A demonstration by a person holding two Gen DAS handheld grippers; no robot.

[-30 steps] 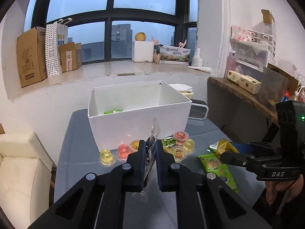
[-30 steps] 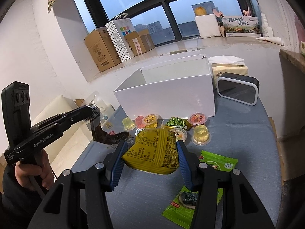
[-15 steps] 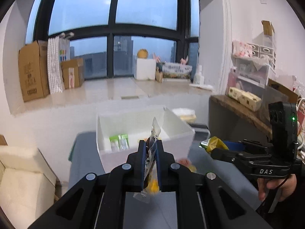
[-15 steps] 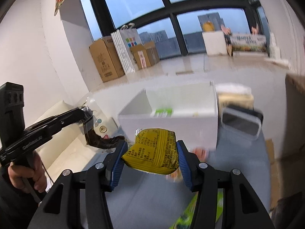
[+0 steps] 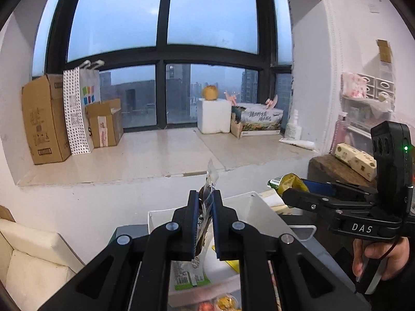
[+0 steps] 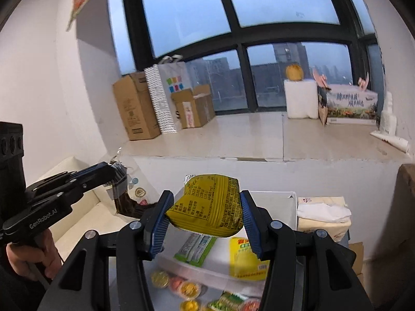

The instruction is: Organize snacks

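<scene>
My left gripper point(image 5: 205, 198) is shut on a thin clear packet point(image 5: 207, 185) with dark contents, held upright above the white box point(image 5: 255, 203). My right gripper point(image 6: 206, 199) is shut on a puffy yellow snack bag point(image 6: 212, 207), also over the white box point(image 6: 291, 207). Inside the box lie a green packet point(image 6: 195, 247) and a yellow packet point(image 6: 246, 258). Several jelly cups point(image 6: 189, 289) sit on the table in front of the box. Each gripper shows in the other's view: the right gripper point(image 5: 288, 186) at the right, the left gripper point(image 6: 118, 178) at the left.
A tissue pack point(image 6: 323, 216) lies right of the box. Behind it runs a wide window sill point(image 5: 145, 155) with cardboard boxes point(image 5: 44, 119), a paper bag and a white foam box point(image 5: 214, 115). A cream sofa point(image 5: 31, 254) stands at left, a wooden shelf point(image 5: 334, 167) at right.
Both grippers rose and moved forward with their packets, from above the table front to over the white box. The jelly cups slid to the bottom edge of both views.
</scene>
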